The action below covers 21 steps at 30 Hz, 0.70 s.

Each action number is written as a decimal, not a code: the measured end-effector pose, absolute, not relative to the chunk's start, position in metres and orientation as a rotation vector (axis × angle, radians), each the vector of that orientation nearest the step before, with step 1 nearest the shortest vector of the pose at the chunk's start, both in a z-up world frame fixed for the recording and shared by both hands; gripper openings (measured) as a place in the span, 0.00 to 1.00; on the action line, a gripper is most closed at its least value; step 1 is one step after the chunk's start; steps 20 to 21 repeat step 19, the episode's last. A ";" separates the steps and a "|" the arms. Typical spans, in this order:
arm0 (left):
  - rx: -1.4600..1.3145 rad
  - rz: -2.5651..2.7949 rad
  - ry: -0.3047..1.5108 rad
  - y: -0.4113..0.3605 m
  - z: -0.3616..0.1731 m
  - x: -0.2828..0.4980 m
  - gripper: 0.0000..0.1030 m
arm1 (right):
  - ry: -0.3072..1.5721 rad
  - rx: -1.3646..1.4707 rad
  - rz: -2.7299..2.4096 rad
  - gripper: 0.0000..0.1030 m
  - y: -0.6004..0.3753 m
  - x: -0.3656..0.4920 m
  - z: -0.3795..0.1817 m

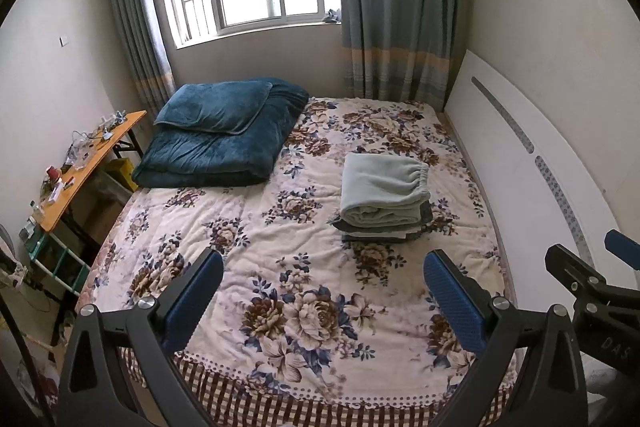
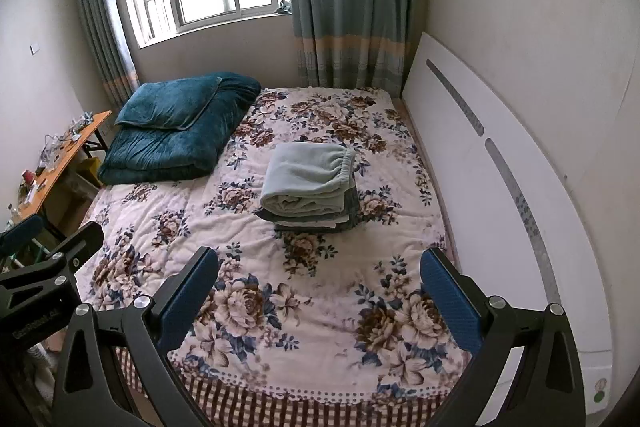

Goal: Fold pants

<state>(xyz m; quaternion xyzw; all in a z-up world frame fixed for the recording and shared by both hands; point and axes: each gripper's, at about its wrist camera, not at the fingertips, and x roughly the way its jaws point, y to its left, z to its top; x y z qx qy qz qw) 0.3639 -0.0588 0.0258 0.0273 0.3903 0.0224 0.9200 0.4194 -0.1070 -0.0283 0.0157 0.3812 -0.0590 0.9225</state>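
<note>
Pale green pants (image 1: 382,189) (image 2: 310,179) lie folded on top of a small stack of darker folded clothes (image 1: 384,231) (image 2: 316,219) on the flowered bedspread (image 1: 280,267) (image 2: 280,287), right of the bed's middle. My left gripper (image 1: 324,279) hangs open over the near edge of the bed, well short of the stack, with nothing between its blue pads. My right gripper (image 2: 320,275) is open too, at the same distance from the stack. Each gripper shows at the edge of the other's view: the right gripper (image 1: 592,291) and the left gripper (image 2: 48,267).
A folded teal quilt with a pillow (image 1: 224,135) (image 2: 176,131) fills the far left corner of the bed. A white headboard (image 1: 540,179) (image 2: 500,167) runs along the right. A cluttered orange table (image 1: 84,163) (image 2: 60,159) stands left of the bed. Window and curtains are behind.
</note>
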 end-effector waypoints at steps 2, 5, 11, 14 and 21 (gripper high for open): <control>0.055 0.047 0.801 -0.058 0.027 0.363 1.00 | 0.784 0.030 -0.121 1.00 -0.107 0.421 -0.028; 0.055 0.047 0.802 -0.058 0.026 0.363 1.00 | 0.784 0.031 -0.121 1.00 -0.107 0.420 -0.028; 0.054 0.046 0.801 -0.058 0.026 0.362 1.00 | 0.784 0.031 -0.123 1.00 -0.107 0.420 -0.028; 0.056 0.049 0.797 -0.058 0.026 0.361 1.00 | 0.785 0.031 -0.126 1.00 -0.107 0.418 -0.029; 0.054 0.058 0.785 -0.052 0.029 0.360 1.00 | 0.786 0.032 -0.124 1.00 -0.108 0.418 -0.029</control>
